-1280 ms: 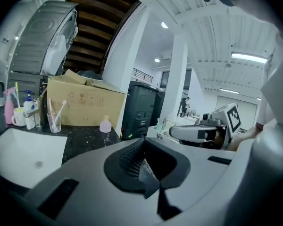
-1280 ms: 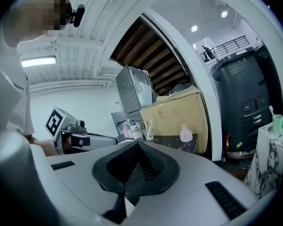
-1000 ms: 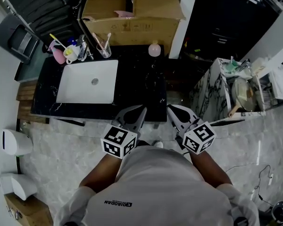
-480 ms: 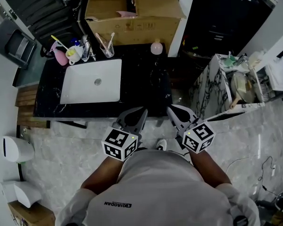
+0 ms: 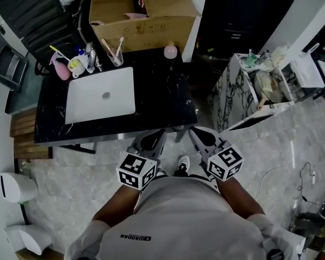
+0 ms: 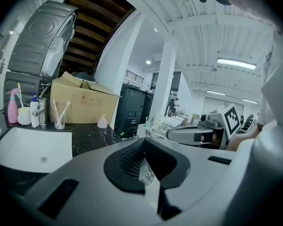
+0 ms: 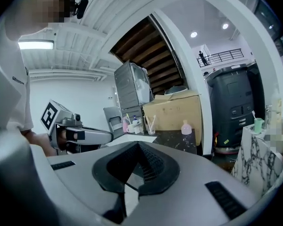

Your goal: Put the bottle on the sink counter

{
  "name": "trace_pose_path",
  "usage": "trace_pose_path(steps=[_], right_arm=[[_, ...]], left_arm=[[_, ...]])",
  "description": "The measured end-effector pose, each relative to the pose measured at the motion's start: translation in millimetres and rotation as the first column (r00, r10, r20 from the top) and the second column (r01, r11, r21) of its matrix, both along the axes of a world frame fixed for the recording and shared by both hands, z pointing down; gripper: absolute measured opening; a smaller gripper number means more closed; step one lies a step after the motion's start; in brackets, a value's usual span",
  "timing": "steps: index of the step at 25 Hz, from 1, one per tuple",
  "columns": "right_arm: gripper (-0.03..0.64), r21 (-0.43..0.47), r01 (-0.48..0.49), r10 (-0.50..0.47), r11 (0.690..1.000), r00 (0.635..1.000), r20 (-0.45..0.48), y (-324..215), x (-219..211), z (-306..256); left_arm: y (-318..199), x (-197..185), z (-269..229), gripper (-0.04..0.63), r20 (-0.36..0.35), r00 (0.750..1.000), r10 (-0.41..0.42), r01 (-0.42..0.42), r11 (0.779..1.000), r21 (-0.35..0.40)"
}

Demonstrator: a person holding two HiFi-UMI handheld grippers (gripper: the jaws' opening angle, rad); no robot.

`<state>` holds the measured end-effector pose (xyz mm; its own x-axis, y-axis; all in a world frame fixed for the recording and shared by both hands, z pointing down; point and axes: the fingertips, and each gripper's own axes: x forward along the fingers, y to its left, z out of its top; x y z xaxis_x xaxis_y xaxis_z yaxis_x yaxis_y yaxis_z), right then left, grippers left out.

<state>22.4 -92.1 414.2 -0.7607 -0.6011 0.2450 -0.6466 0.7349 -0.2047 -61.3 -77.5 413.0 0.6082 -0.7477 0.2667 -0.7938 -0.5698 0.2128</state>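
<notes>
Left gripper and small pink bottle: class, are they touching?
Apart. In the head view the left gripper sits at the front edge of the counter, the bottle at its back edge, bare black top between them.

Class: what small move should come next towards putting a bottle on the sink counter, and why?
Probably open the right claw first: it and the left claw are both shut and empty, held short of the sink counter, so neither can yet grasp anything.
</notes>
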Motion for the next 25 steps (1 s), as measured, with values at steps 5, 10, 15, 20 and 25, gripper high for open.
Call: trace_pose_path(steps=[5,10,15,20,25], right_arm=[[0.038,0.004,-0.030,0.030,1.000,1.000,-0.001,24.4,1.4,-2.4],[0.040,0.002,-0.043,0.043,0.999,0.999,-0.004,46.6,-1.2,5.8],[0.038,-0.001,-0.047,0.047,0.999,0.999,0.003,55.7,-0.8,6.8],[0.040,0.024,-0.034,0.033,0.999,0.999,0.019,48.0,-0.8,-1.1],[0.038,0.037,-0.014,0.014,0.999,1.000,0.002,38.8,17.7,-6.8]], left_arm=[[17.8,-1.9,0.4,0.015,0.012,1.000,0.029,-0.029,0.999,0.014],[34.0,8.6,4.9,0.015,0.011,0.997,0.078,-0.078,0.997,0.017],[45.2,11.3,6.3,0.015,-0.004,0.996,0.088,-0.088,0.996,-0.002],[43.1,7.4,3.5,0.015,0.022,0.998,0.062,-0.062,0.998,0.008],[33.8,23.0,3.2,0.015,0.036,0.999,0.034,-0.035,0.999,0.009]])
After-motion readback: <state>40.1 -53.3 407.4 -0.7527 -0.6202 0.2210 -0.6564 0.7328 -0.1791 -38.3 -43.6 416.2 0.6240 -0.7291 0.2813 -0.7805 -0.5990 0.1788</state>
